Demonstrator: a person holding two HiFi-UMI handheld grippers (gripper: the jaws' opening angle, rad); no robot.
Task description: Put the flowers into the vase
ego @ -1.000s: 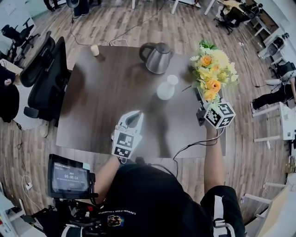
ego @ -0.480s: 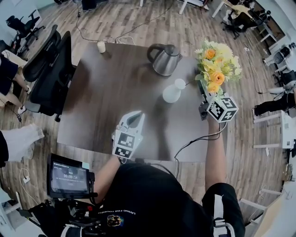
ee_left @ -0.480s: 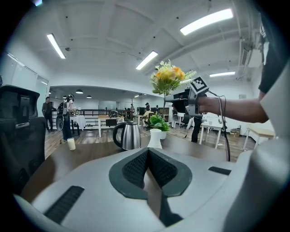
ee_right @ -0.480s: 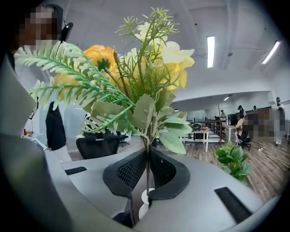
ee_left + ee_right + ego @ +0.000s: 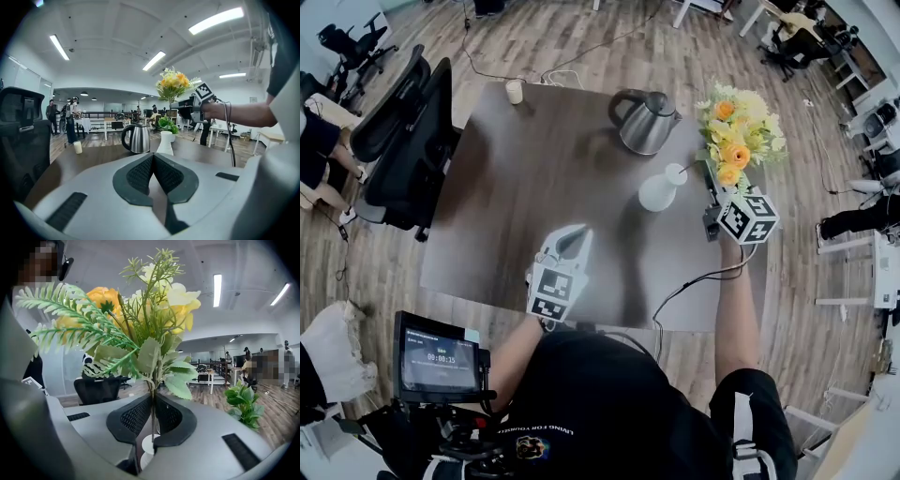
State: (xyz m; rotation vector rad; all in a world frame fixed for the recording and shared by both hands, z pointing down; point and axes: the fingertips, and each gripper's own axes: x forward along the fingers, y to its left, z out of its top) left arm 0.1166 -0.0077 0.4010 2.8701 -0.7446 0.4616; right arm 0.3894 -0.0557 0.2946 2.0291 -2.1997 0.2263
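Note:
A bunch of yellow and orange artificial flowers (image 5: 737, 131) with green fronds stands upright in my right gripper (image 5: 711, 187), which is shut on the thin stem (image 5: 152, 404). It hangs above the table's right side, just right of the white narrow-necked vase (image 5: 661, 190). In the right gripper view the vase mouth (image 5: 148, 445) shows below the jaws, under the stem. My left gripper (image 5: 572, 234) is shut and holds nothing, low over the near middle of the table. The left gripper view shows the vase (image 5: 165, 143) ahead and the flowers (image 5: 173, 84) above it.
A steel kettle (image 5: 647, 122) stands just behind the vase on the dark wooden table (image 5: 534, 178). A small cup (image 5: 515, 91) sits at the far left corner. Black office chairs (image 5: 403, 141) stand along the left edge. A screen (image 5: 441, 356) hangs near my left side.
My right gripper has carried the flowers left toward the vase and a little lower. The left gripper has barely shifted. The head view has drifted, so the table sits further right.

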